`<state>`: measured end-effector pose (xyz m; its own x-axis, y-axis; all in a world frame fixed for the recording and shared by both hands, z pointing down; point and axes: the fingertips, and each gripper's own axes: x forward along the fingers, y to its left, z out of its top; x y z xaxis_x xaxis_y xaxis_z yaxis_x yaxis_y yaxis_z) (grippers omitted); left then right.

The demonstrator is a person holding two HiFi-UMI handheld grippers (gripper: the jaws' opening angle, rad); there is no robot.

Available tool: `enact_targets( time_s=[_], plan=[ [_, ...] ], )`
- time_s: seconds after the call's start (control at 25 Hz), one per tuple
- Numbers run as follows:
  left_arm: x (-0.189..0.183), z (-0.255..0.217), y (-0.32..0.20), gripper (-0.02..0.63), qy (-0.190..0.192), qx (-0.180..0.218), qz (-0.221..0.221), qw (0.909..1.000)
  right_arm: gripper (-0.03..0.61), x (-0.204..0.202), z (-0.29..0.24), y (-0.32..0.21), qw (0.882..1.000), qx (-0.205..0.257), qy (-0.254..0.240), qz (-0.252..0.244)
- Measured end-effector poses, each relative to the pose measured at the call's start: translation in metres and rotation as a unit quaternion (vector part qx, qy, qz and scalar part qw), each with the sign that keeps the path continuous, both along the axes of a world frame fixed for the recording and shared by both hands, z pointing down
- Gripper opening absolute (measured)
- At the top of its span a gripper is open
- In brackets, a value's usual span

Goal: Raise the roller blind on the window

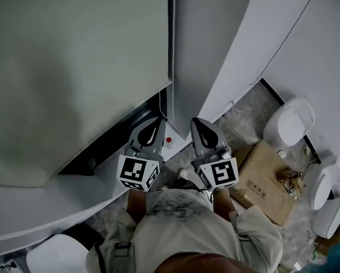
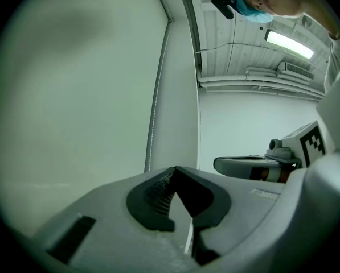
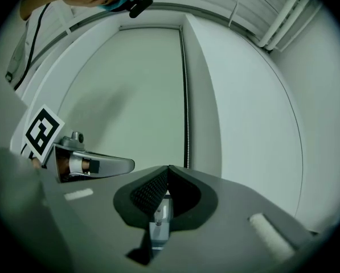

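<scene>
Currently, you hold both tools side by side, near each other but not touching, facing the window recess. The left tongs (image 1: 156,121) are narrow, closed tip to tip. The right tongs (image 1: 197,123) are likewise closed tip to tip.

The roller blind (image 1: 73,67) hangs lowered ahead and to your left. Its bottom edge runs just above a dark gap over the sill (image 1: 39,215). The bead chain (image 1: 171,33) hangs along the blind's right edge, between the blind and the side wall (image 1: 209,50) of the recess. It comes down just beyond the left tongs.

To your right, a cardboard box (image 1: 265,181) lies on the floor (image 1: 244,110), close beside the right tool's marker cube. White fixtures (image 1: 289,123) stand past the box. A strip of open floor shows between the box and the wall.
</scene>
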<state>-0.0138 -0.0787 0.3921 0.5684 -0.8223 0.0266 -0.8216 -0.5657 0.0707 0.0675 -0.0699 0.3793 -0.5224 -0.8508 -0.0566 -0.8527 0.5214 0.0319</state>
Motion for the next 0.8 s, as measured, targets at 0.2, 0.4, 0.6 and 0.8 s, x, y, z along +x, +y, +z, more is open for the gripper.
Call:
enact_targets(
  time_s=[0.2, 0.4, 0.6, 0.8],
  plan=[
    [0.006, -0.007, -0.015, 0.006, -0.005, 0.0, -0.027, 0.9996, 0.011, 0.009, -0.001, -0.016, 1.0, -0.013, 0.009, -0.015],
    [0.015, -0.01, -0.028, 0.006, -0.006, 0.006, -0.051, 0.9987, 0.011, 0.013, -0.004, -0.027, 0.999, 0.001, 0.011, -0.036],
    [0.02, -0.016, -0.038, 0.008, -0.008, 0.01, -0.058, 0.9982, 0.011, 0.014, -0.012, -0.033, 0.999, 0.013, 0.006, -0.045],
    [0.024, -0.018, -0.051, 0.008, -0.007, 0.015, -0.053, 0.9984, 0.011, 0.019, -0.013, -0.044, 0.999, 0.011, 0.0, -0.036]
  ],
)
